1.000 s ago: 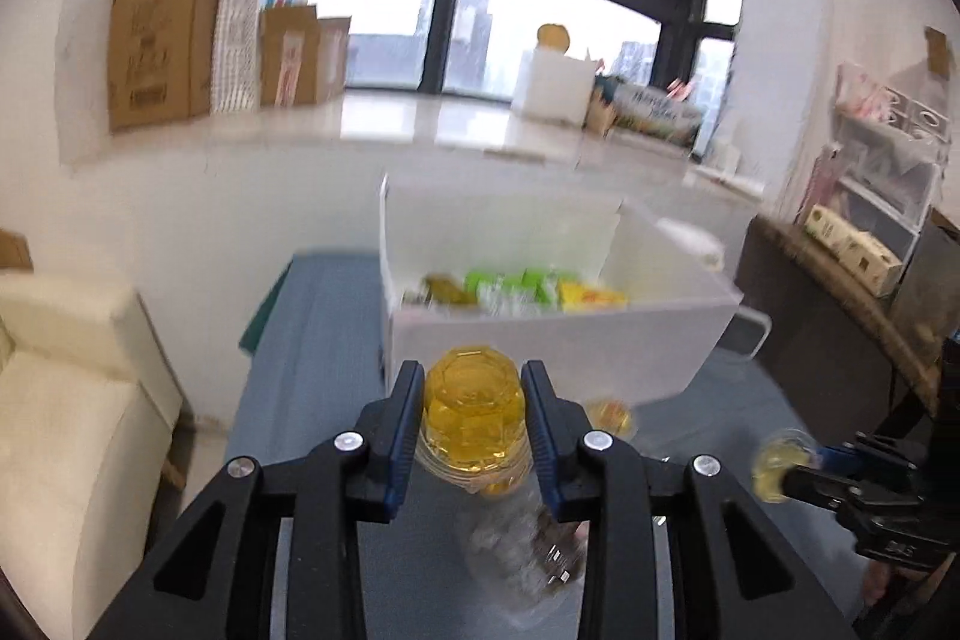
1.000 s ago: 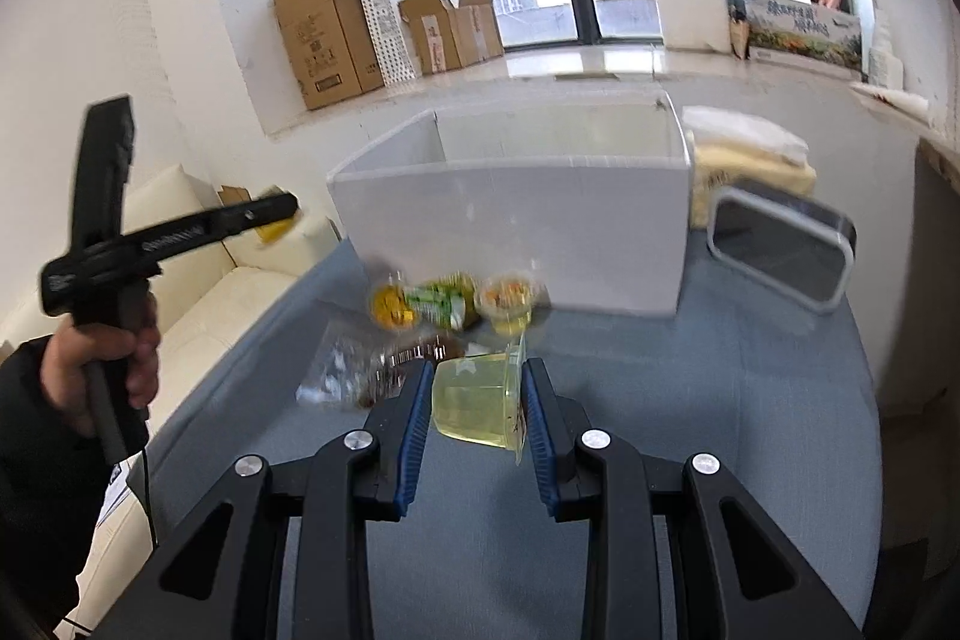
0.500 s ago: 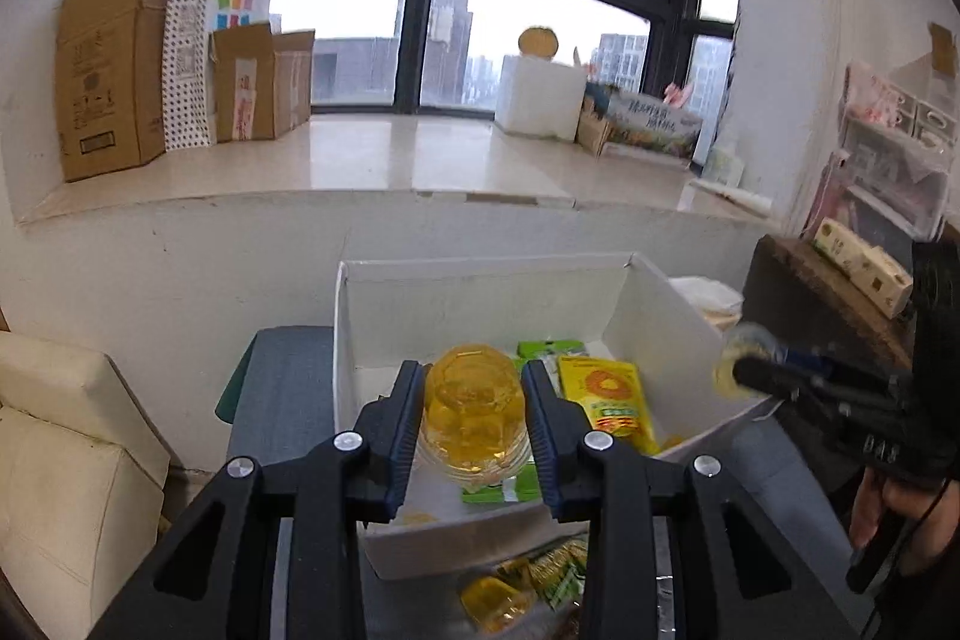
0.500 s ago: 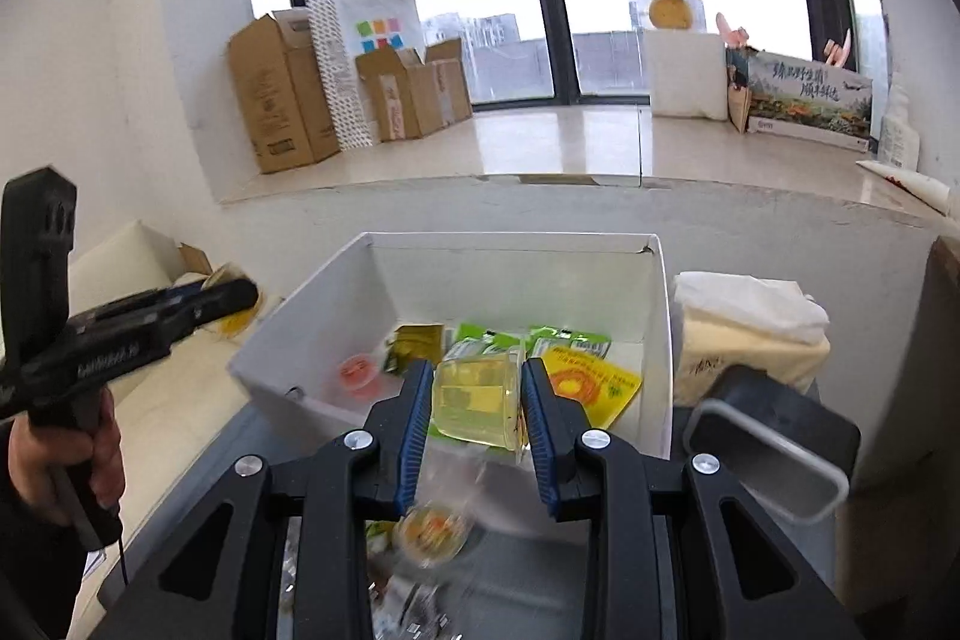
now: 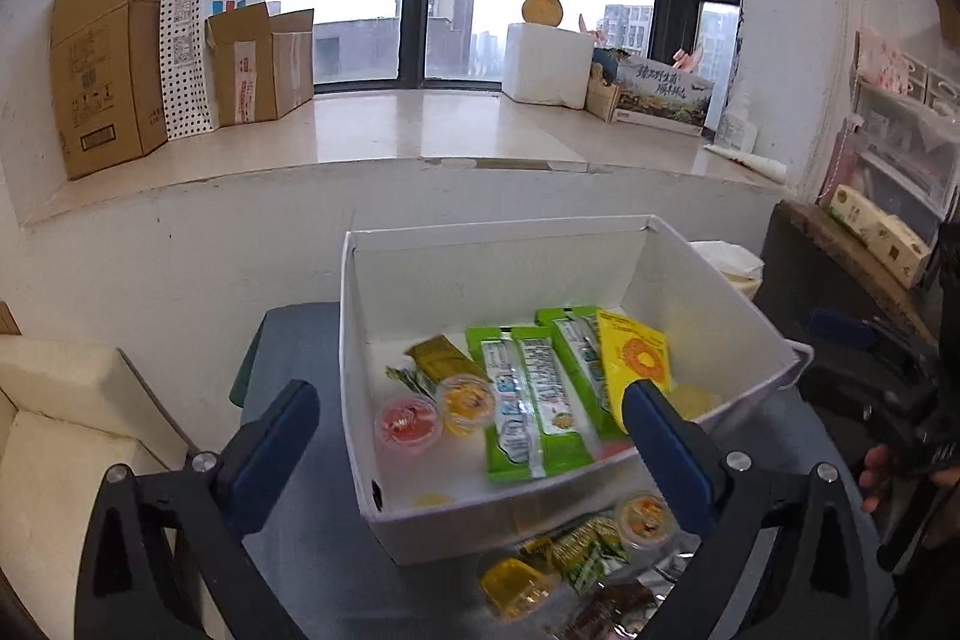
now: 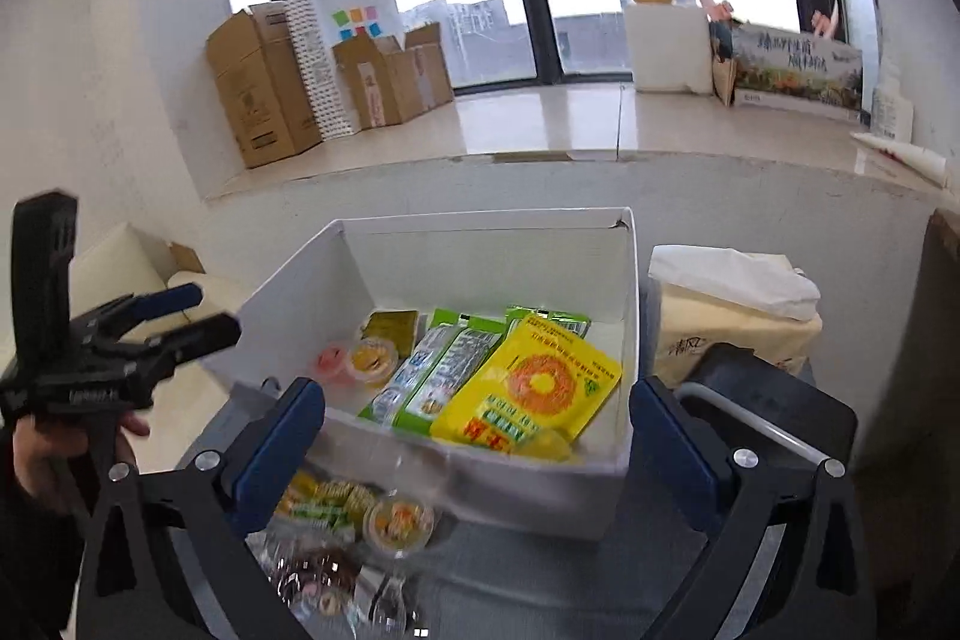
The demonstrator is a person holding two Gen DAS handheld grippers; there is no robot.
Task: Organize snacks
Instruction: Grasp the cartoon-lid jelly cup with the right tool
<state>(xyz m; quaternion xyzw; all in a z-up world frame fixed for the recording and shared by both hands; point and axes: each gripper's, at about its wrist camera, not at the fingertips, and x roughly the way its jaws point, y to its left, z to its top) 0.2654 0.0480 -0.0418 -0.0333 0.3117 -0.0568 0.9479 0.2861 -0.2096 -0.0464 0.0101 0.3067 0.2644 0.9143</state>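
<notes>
At the near edge of the table [image 5: 288, 340], short of the box, the snacks not yet sorted lie in a loose heap: an orange jelly cup [image 6: 399, 520], a yellow jelly cup [image 5: 515, 583], small green packets [image 5: 585, 550] and some clear-wrapped sweets [image 6: 312, 571]. Above them the left tongs [image 5: 468, 439] and the right tongs [image 6: 477, 430] are both opening, blue pads far apart, with nothing between them (both are released and hold nothing). Just beyond stands the white box [image 5: 354, 340], and in it lie a red jelly cup [image 5: 408, 421] touching an orange-yellow cup [image 5: 465, 397], two long green packets [image 5: 531, 406], a flat yellow packet [image 6: 531, 391] with an orange ring printed on it, and a dark gold packet [image 5: 438, 355] toward the far left. A pale yellow jelly [image 6: 546, 445] sits at the near right corner.

The step in hand appears to be letting go over the box, with more picking to follow. To do it well, each pair of tongs should probably lift clear of the rim before swinging back, then come down on one cup at a time, gripping the wall below the lid.

The packet print is too blurred to read. On the far windowsill [image 5: 420, 130] a long box [image 6: 798, 67] bears Chinese characters, not clearly legible; a dotted paper bag [image 5: 204, 40] shows coloured squares.
</notes>
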